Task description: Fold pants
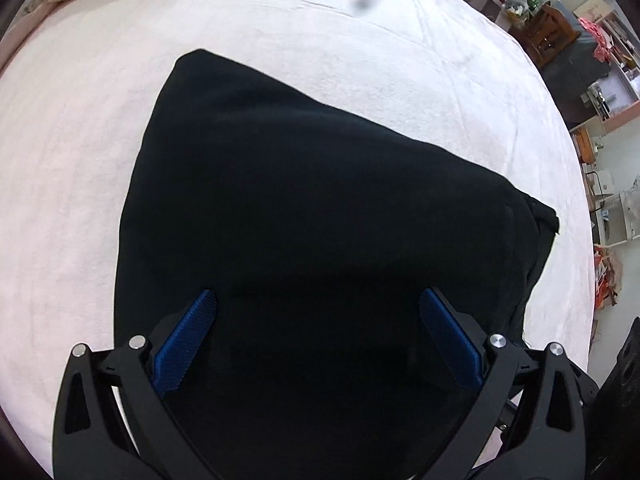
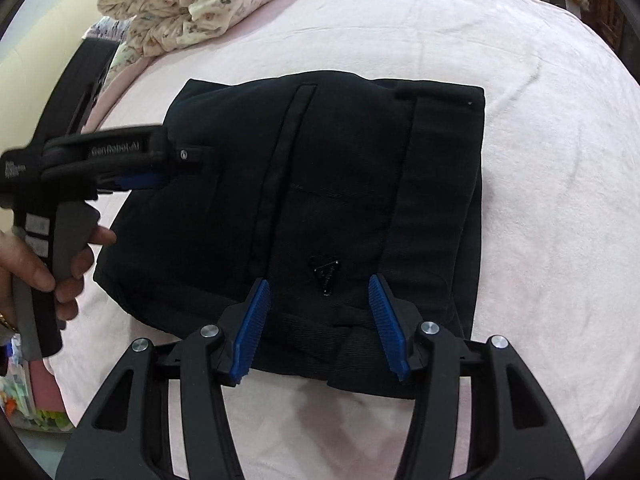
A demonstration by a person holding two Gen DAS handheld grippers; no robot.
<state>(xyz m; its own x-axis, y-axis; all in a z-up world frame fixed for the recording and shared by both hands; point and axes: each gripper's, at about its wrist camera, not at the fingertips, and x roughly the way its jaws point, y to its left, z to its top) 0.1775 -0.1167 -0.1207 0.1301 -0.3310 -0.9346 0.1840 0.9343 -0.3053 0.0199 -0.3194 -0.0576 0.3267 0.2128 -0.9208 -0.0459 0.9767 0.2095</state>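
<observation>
Both jaws spread: left gripper [image 1: 318,304] and right gripper [image 2: 320,292] over folded black pants [image 2: 328,184]; near edge hidden.

Bare pink bedsheet [image 2: 540,200] is lying open from twelve to five o'clock; floral quilt [image 2: 200,0] is crowding, seemingly, eleven o'clock.

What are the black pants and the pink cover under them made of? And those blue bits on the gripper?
The black pants look like woven cloth, maybe cotton twill: fine slanted ribs show, matte finish. The pink cover looks like soft fleece or plush, fuzzy and slightly napped. The blue pads on the right gripper look like ridged rubber or plastic; which one is hard to tell.
</observation>
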